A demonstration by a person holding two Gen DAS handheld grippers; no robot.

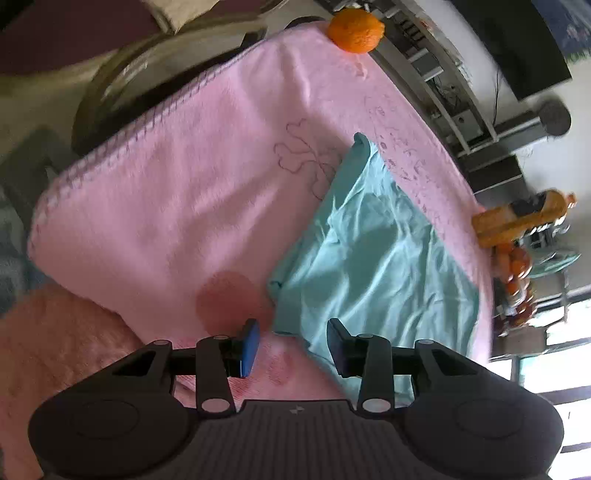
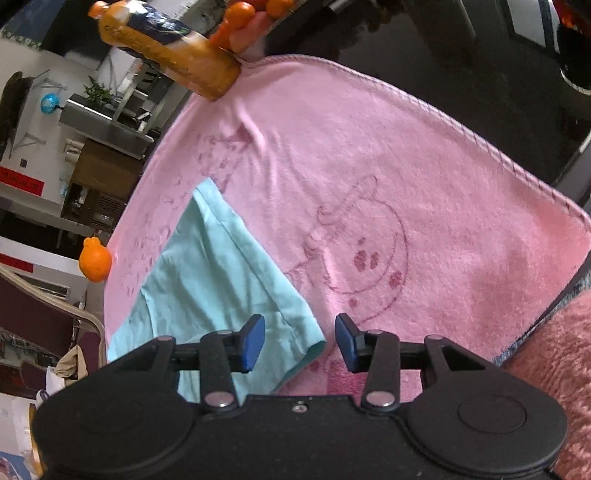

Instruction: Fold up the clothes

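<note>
A light teal garment [image 1: 373, 254] lies flat and a little wrinkled on a pink towel [image 1: 184, 192] that covers the table. It also shows in the right wrist view [image 2: 218, 280] on the same pink towel [image 2: 406, 166]. My left gripper [image 1: 293, 345] is open and empty, just above the garment's near left corner. My right gripper [image 2: 300, 341] is open and empty, with the garment's near right corner between its fingers and below them.
An orange [image 1: 355, 30] sits at the towel's far corner, also in the right wrist view [image 2: 95, 261]. An orange bottle [image 2: 170, 46] and a pile of oranges [image 2: 255, 18] stand at the other far corner. A fuzzy pink sleeve [image 1: 55, 339] is at the near edge.
</note>
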